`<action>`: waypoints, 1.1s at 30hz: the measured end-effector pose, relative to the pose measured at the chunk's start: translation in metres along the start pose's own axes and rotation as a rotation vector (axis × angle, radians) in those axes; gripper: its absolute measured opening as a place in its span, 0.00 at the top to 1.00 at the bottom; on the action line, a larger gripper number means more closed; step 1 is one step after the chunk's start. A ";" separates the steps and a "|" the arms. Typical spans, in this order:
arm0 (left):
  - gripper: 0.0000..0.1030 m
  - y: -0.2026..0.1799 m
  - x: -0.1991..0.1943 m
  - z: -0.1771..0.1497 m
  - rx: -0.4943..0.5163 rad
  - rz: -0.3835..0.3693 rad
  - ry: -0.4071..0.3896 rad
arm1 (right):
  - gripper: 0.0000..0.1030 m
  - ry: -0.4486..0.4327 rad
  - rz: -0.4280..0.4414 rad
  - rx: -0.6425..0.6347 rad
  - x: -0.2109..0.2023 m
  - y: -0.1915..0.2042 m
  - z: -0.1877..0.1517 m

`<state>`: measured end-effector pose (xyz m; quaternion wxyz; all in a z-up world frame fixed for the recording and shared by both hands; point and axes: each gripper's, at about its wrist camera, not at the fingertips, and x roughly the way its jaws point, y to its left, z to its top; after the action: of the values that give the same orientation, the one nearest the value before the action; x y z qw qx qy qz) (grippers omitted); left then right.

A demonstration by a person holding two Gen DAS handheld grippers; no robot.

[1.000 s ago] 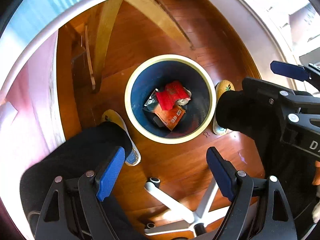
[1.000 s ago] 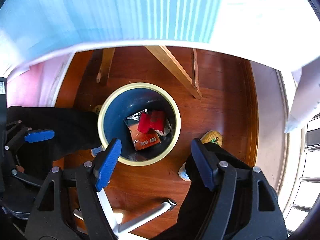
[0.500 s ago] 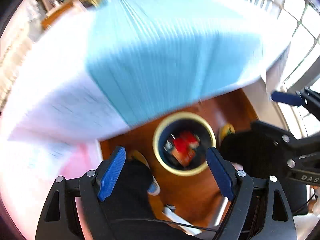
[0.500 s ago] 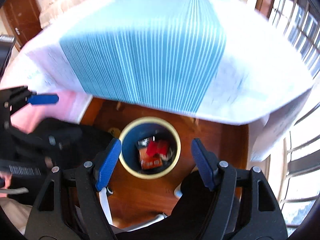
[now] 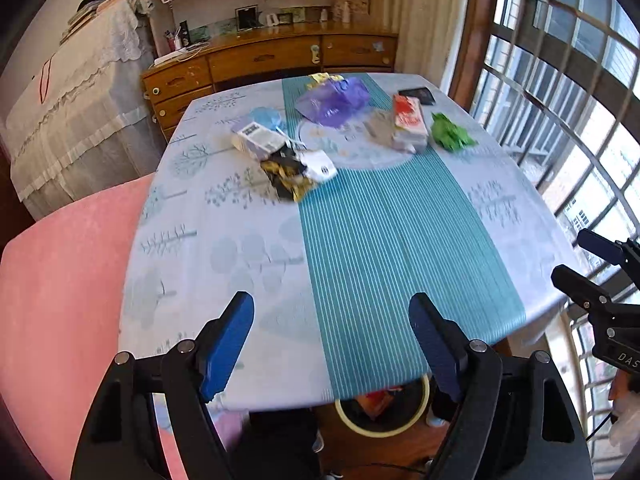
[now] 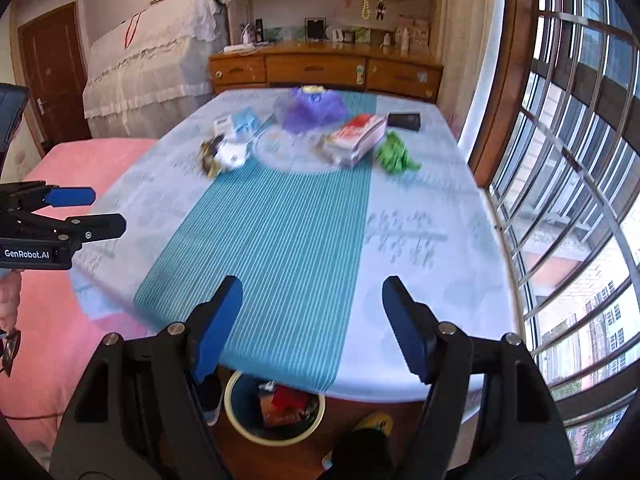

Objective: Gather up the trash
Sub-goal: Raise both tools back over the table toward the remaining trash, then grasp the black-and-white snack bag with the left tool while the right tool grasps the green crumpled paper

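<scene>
Both cameras have swung up from looking straight down into the bin to looking out across the counter point(image 5: 400, 240). The left gripper point(image 5: 331, 344) and the right gripper point(image 6: 312, 320) each hold their fingers wide apart with nothing between them, hovering over the near edge of the striped cloth. Below and just behind the fingers, partly hidden under the counter's rim, stands the bin point(image 6: 276, 408), already holding a red and an orange wrapper, so part of the collecting looks done. Far ahead of the fingers, well out of reach for now, trash lies bunched at the far end: a black and gold wrapper point(image 5: 290, 174) beside a white carton point(image 5: 260, 140), a purple bag point(image 5: 334, 104), a red and white pack point(image 5: 408, 122), and a green crumple point(image 5: 452, 134). Several pieces remain, so the job seems well short of finished.
</scene>
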<state>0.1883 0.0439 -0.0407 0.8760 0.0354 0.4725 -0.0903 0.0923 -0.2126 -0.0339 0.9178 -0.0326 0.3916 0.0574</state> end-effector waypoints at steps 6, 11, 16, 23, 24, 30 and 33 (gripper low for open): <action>0.22 0.014 0.042 0.077 -0.023 0.040 0.014 | 0.32 -0.008 -0.046 0.058 0.045 -0.049 0.071; 0.22 0.029 0.112 0.127 -0.085 0.021 0.082 | 0.32 0.010 -0.069 0.112 0.110 -0.086 0.113; 0.22 0.037 0.170 0.143 -0.147 0.009 0.138 | 0.32 0.035 -0.081 0.188 0.182 -0.120 0.137; 0.22 0.044 0.219 0.147 -0.197 -0.002 0.178 | 0.32 0.115 -0.028 0.315 0.266 -0.156 0.142; 0.22 0.044 0.224 0.147 -0.200 -0.004 0.182 | 0.32 0.119 -0.016 0.328 0.273 -0.157 0.139; 0.26 0.048 0.240 0.149 -0.223 0.001 0.177 | 0.43 0.125 0.044 0.359 0.298 -0.157 0.127; 0.28 0.050 0.239 0.149 -0.228 0.001 0.166 | 0.59 0.112 0.031 0.349 0.297 -0.155 0.124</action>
<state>0.4486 0.0411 -0.1596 0.8323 -0.0566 0.5505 -0.0323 0.4053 -0.3297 -0.1603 0.8853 0.1302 0.4465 0.0005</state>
